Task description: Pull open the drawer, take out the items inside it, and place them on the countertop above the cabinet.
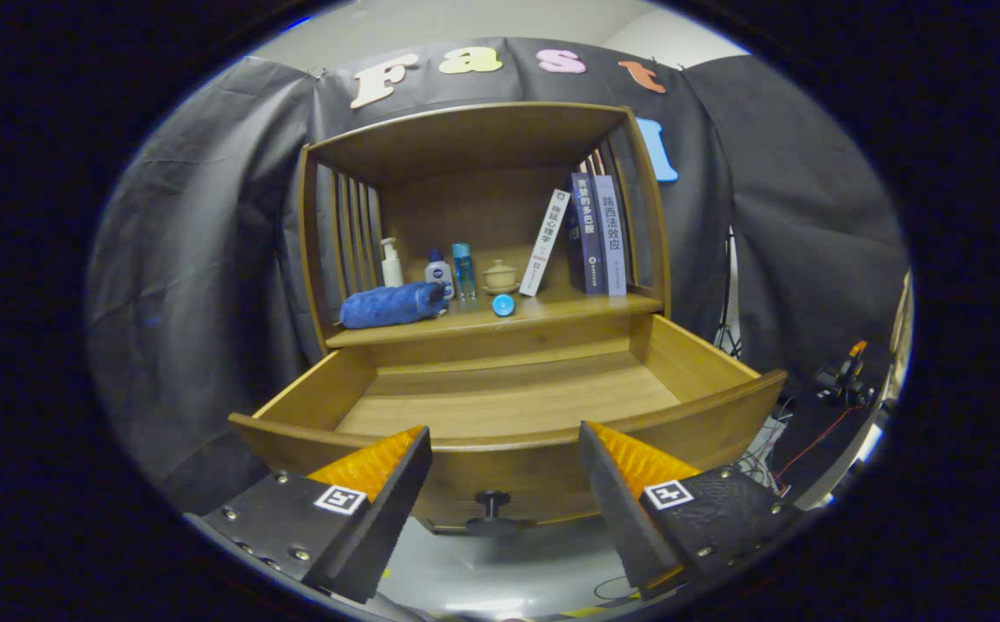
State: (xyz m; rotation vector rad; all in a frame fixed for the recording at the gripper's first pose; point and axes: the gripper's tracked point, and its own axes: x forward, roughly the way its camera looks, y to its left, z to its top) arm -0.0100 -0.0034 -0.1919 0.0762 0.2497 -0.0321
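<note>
In the gripper view, the gripper [504, 458] is spread wide, holding nothing, before the pulled-out drawer [509, 402] and above its knob [492, 499], while a rolled blue towel [392, 305] lies at the countertop's [552, 309] left front edge.

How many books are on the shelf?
3 books. One white book leans tilted beside the small lidded cup. Two dark books stand upright at the shelf's right end. More may hide behind them.
</note>
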